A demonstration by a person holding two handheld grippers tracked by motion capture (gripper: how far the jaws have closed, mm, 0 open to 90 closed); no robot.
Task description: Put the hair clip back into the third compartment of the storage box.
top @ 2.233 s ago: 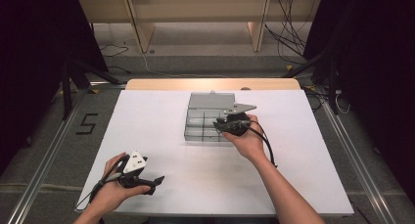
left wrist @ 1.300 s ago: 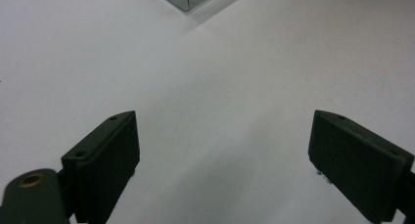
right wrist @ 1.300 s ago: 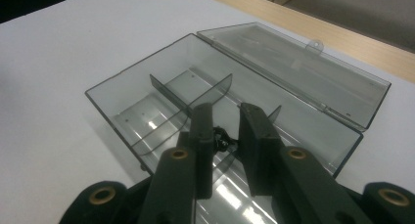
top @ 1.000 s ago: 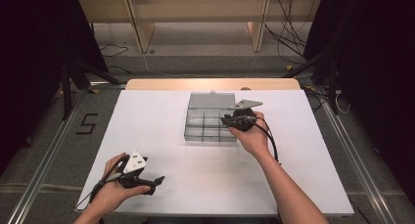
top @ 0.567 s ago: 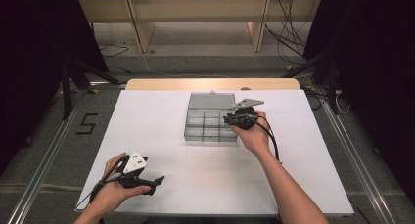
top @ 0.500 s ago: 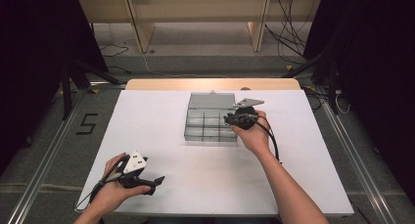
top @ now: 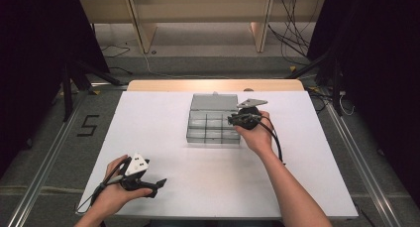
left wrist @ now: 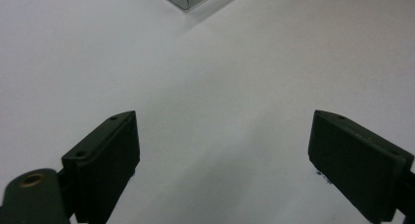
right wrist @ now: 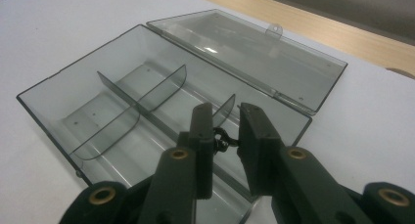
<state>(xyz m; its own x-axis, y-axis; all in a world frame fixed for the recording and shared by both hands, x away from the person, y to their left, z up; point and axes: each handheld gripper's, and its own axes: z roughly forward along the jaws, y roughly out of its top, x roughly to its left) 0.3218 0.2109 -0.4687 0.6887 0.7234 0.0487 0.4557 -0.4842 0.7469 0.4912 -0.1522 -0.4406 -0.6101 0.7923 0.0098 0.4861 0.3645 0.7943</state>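
black numeral "5" (top: 89, 125) taped on floor, left of table (top: 148, 138)

My two grippers are matte black. The left gripper (top: 159, 183) carries a pale grey three-cornered plate on top, and a dark cable trails from its rear. The right gripper (top: 230, 120) has the same grey plate, with a black cable looping back along my forearm. Up close, its jaws are flat black slabs on hinged links pinned with brass-coloured rivets. My forearms are bare, no sleeves.
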